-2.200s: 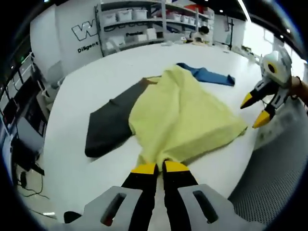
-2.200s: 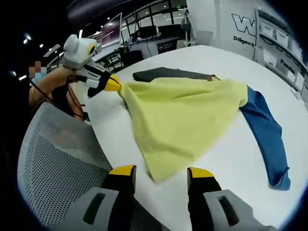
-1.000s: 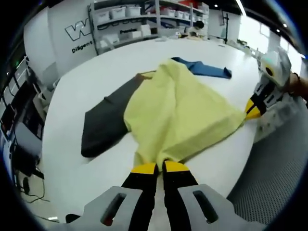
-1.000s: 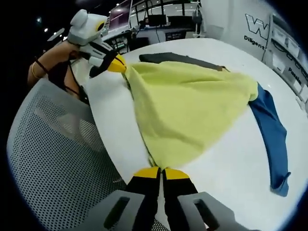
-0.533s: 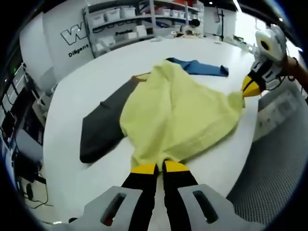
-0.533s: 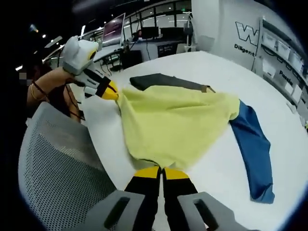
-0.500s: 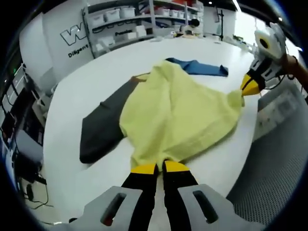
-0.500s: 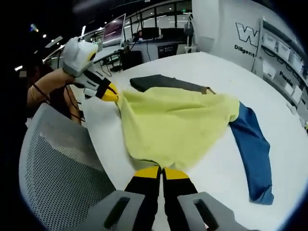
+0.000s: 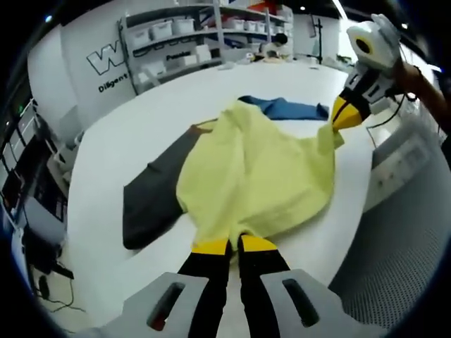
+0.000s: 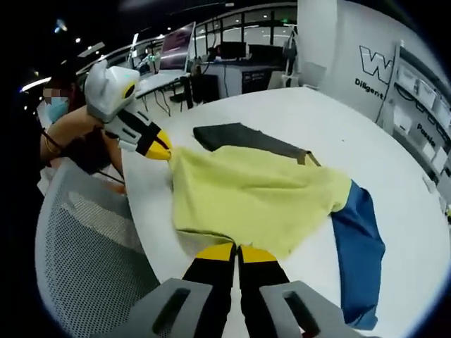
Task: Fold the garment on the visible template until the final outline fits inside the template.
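so both my tongs, left and right, pinch near corners of the yellow garment; it stretches ahead over the dark template.

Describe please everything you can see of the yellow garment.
The yellow garment is a soft, matte, pale yellow cloth, spread loosely with shallow wrinkles on the white table. Each gripper pinches one near corner: the left gripper and the right gripper, both shut on its edge and lifting it slightly. It lies over part of a dark grey cloth and part of a blue cloth at its far side.
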